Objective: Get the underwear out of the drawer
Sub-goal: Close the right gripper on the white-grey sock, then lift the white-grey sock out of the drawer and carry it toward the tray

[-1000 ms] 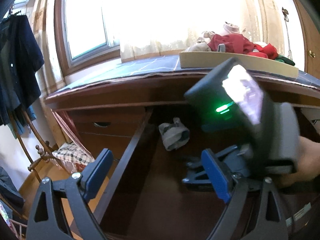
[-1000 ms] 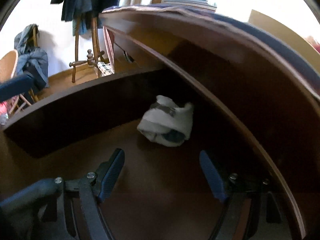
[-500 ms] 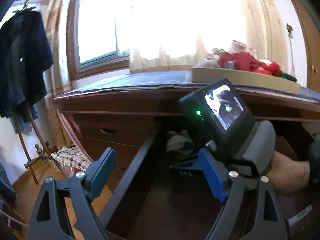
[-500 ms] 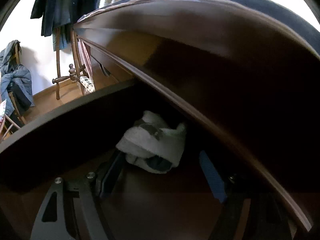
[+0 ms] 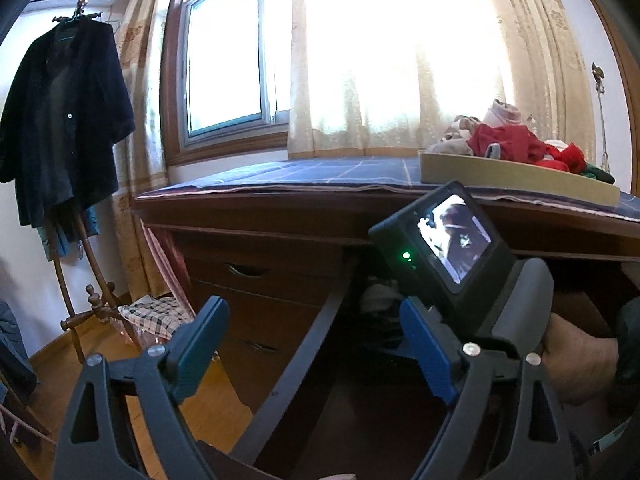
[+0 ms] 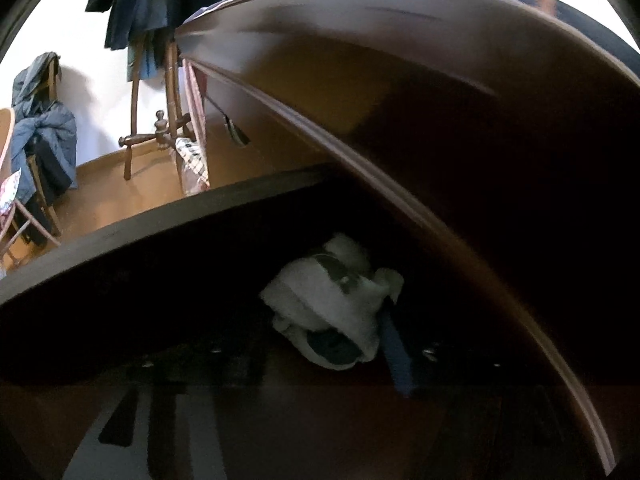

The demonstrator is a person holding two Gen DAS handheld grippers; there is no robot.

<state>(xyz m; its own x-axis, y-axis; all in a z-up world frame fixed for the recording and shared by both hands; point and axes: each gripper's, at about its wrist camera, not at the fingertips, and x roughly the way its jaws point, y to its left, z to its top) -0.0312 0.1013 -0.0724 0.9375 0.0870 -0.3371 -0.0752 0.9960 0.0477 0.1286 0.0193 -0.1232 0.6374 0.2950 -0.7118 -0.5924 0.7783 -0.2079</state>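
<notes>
A rolled white and grey underwear (image 6: pixel 332 312) lies at the back of the open dark wooden drawer (image 6: pixel 160 248), under the desk top. My right gripper (image 6: pixel 324 344) reaches into the drawer and its jaws are closing on the bundle. Its blue right pad (image 6: pixel 396 348) lies against the cloth; the left finger is lost in shadow. In the left wrist view the underwear (image 5: pixel 378 296) shows faintly past the right gripper's screen housing (image 5: pixel 448 240). My left gripper (image 5: pixel 314 350) hovers over the drawer's side wall (image 5: pixel 304 344). Its jaws are wide and opening, with nothing between them.
A hand (image 5: pixel 576 360) holds the right gripper. A cardboard tray of red and green clothes (image 5: pixel 520 172) sits on the desk top (image 5: pixel 320 200). Closed drawers (image 5: pixel 248 272), a plaid cloth (image 5: pixel 152 316) and a coat stand with a dark coat (image 5: pixel 60 120) are at left.
The right gripper has pushed deeper into the drawer, and its fingers now narrow around the underwear. The left gripper's view has swung up towards the window.
</notes>
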